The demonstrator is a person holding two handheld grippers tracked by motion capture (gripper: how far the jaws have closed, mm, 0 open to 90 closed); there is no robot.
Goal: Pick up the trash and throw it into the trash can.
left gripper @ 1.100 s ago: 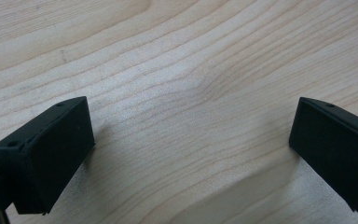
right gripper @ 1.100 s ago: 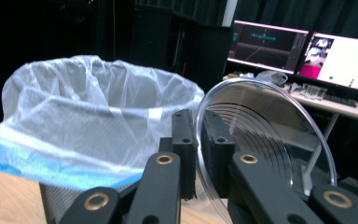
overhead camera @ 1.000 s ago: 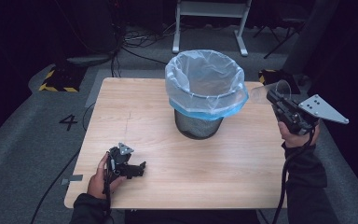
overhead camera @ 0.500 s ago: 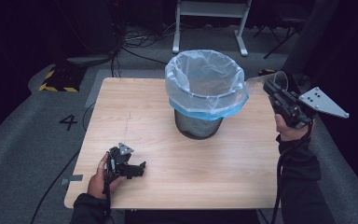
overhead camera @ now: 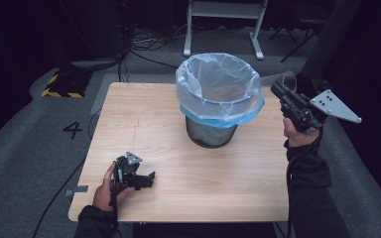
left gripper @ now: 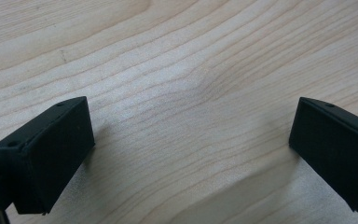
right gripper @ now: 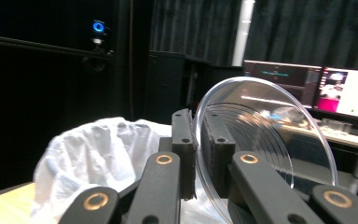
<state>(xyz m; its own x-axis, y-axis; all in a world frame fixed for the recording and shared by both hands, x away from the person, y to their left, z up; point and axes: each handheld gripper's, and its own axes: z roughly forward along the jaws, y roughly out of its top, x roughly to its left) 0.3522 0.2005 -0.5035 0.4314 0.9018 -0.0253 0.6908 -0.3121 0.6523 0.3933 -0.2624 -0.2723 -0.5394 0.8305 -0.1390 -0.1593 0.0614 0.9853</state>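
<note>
Our right gripper [overhead camera: 284, 89], clamping a clear plastic lid [right gripper: 265, 140], has edged toward the lined bin [overhead camera: 218, 94]; our left gripper [overhead camera: 146, 178] rests spread wide, empty.

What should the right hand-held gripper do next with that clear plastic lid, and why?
Probably carry it a little further left, over the mouth of the lined waste bin, before opening. The right hand-held gripper is shut on the clear plastic lid, but in the high view it hangs beside the bin's rim, past the table edge, so a release here would likely miss.

Right gripper [overhead camera: 284, 88] with clear lid [overhead camera: 289, 79] edged nearer bin [overhead camera: 218, 99].
</note>
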